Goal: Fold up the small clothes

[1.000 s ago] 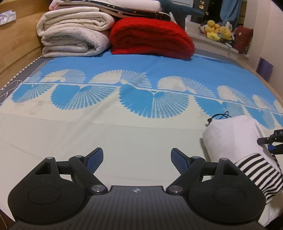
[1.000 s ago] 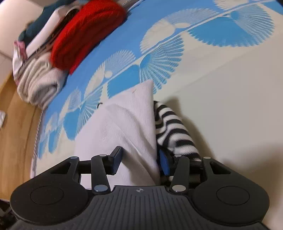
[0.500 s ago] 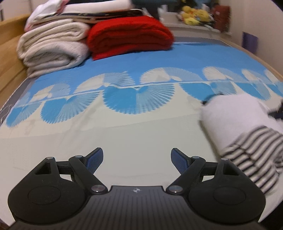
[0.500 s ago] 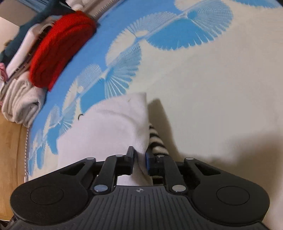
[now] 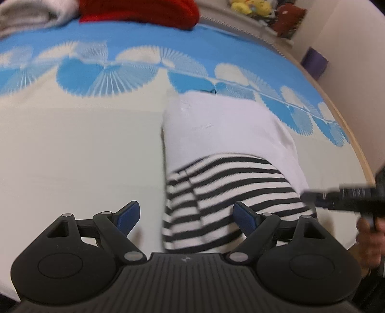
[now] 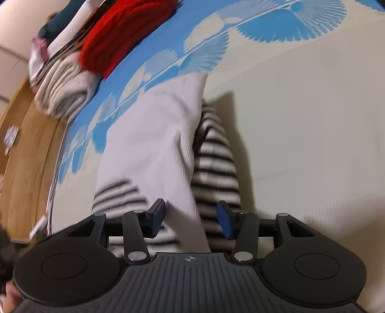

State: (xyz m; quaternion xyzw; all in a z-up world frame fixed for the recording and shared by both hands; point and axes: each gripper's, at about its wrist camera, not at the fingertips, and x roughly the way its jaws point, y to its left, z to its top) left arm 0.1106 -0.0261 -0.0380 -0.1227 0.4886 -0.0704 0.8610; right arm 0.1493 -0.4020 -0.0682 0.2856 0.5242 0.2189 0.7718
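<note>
Garment (image 5: 228,134) is lying folded on the bedspread (image 5: 79,154), filling the centre and right of the left wrist frame. Its upper part is showing plain white ribbed cloth, its lower part black and white stripes; motion is blurring the stripes in the right wrist frame. Left gripper (image 5: 185,214) is hovering over the striped end with its jaws standing wide apart, gripping nothing. Right gripper (image 6: 191,216) is closing its jaws with the white cloth lying between them, the pads not yet pressing on it. Red blanket (image 5: 142,10) is sitting at the top of the frame.
</note>
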